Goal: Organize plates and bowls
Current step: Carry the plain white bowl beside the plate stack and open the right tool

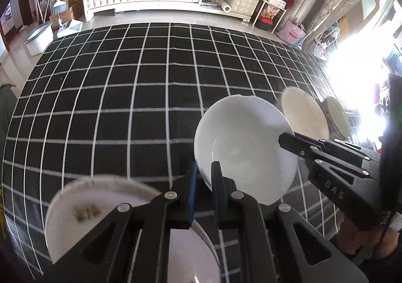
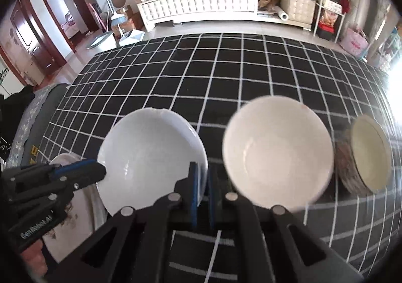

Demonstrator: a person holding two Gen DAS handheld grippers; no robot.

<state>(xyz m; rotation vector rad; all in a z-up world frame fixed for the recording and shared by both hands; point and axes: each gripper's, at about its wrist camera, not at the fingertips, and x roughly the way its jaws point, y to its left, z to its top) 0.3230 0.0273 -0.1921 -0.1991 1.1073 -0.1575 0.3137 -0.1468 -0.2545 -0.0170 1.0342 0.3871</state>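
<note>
Left wrist: both grippers (image 1: 204,177) (image 2: 203,182) clamp white bowl (image 1: 246,147) above checked tablecloth (image 1: 125,96)

The right gripper (image 1: 286,140), at four o'clock in the left wrist view, bears raised letters "DAS" on its black body. The left gripper (image 2: 100,172), at eight o'clock in the right wrist view, carries white lettering, seemingly "GenRobot.AI", partly blurred.
</note>
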